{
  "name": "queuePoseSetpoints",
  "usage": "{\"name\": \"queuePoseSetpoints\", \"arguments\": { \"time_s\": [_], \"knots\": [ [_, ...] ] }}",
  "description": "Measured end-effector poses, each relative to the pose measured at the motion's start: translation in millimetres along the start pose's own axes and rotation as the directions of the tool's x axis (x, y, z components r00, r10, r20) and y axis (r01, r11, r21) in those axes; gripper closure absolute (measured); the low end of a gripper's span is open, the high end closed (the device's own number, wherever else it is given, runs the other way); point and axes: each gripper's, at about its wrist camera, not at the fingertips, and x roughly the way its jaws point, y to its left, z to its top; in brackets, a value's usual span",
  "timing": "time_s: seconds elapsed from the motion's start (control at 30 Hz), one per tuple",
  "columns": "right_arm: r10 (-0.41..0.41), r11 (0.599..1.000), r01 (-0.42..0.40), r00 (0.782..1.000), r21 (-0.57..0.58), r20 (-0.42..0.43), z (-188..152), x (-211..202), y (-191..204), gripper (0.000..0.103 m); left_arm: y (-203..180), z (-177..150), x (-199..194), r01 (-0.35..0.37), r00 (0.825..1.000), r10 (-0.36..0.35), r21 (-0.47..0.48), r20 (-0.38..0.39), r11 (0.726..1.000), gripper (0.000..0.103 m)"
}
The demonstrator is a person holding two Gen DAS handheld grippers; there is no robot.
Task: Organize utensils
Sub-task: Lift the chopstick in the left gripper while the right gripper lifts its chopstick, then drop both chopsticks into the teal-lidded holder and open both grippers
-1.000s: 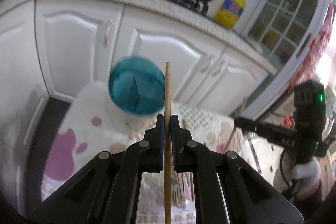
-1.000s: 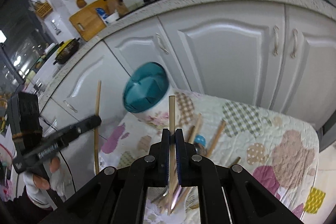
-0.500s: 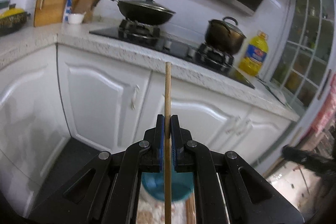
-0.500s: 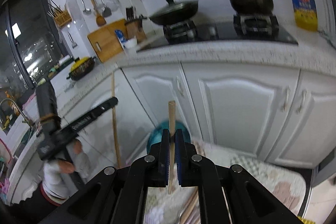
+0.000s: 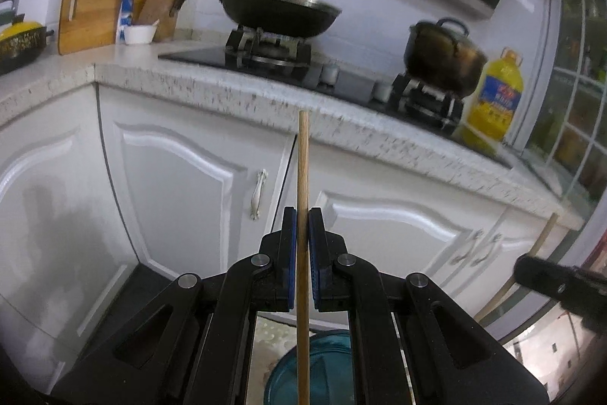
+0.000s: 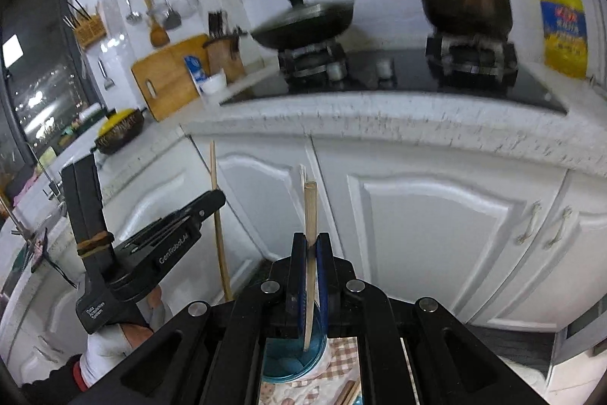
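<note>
In the left wrist view my left gripper (image 5: 302,217) is shut on a brown wooden chopstick (image 5: 303,158) that stands upright between its blue pads. Right under it sits the teal-topped utensil holder (image 5: 326,367). At the right edge the right gripper (image 5: 521,270) shows with its own stick (image 5: 544,234). In the right wrist view my right gripper (image 6: 311,238) is shut on a paler chopstick (image 6: 310,211), whose lower end hangs over the holder (image 6: 282,361). The left gripper (image 6: 219,197), held by a white-gloved hand (image 6: 102,348), carries its long chopstick (image 6: 218,234) to the left.
White cabinet doors (image 5: 182,185) and a speckled counter (image 6: 379,124) stand close ahead. On the stove are a lidded wok (image 5: 279,10) and a pot (image 5: 442,52), with a yellow oil bottle (image 5: 493,101) beside them. A patterned cloth (image 6: 343,355) with more chopsticks (image 6: 351,393) lies below.
Both grippers rose and tipped upward with their chopsticks still held. The teal holder slid from mid-picture to the bottom edge, and the counter and stove came into view.
</note>
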Motion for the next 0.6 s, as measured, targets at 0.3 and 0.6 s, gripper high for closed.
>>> {"name": "queuePoseSetpoints", "arguments": {
  "time_s": [0.3, 0.6],
  "knots": [
    [0.023, 0.999, -0.019, 0.992, 0.036, -0.126, -28, 58, -18, 0.098, 6, -12, 12, -0.042, 0.999, 0.042, 0.011, 0.024, 0.999, 0.098],
    [0.049, 0.998, -0.040, 0.987, 0.055, -0.155, -37, 66, -20, 0.098, 2, -26, 15, -0.036, 0.999, 0.037, 0.050, -0.011, 0.998, 0.098]
  ]
}}
